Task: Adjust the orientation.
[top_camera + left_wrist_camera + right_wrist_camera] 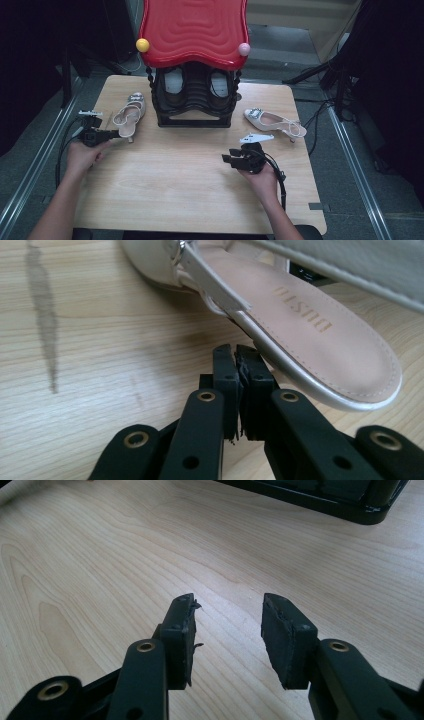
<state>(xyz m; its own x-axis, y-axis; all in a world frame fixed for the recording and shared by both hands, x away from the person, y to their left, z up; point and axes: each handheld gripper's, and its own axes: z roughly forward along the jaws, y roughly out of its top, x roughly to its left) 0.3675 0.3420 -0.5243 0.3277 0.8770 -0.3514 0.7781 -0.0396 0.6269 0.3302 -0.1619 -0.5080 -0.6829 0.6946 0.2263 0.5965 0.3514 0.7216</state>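
A silvery slingback heel (pixel 129 112) lies at the table's left; its pink insole (pixel 310 335) runs close above my left gripper's jaws. My left gripper (pixel 116 133) (pixel 235 352) points at that shoe's heel end. Its jaws stand almost together with nothing between them, the tips right at the sole's edge. A matching heel (pixel 272 121) lies at the right. My right gripper (pixel 226 160) (pixel 227 607) hovers low over bare wood in front of the rack, open and holding nothing.
A black shoe rack (pixel 195 107) with a red wavy top (pixel 195 30) stands at the table's back middle, with two dark shoes inside. A yellow knob (pixel 142 45) and a pink knob (pixel 244 49) sit on its corners. The wooden table (pixel 190 170) has metal rails on both sides.
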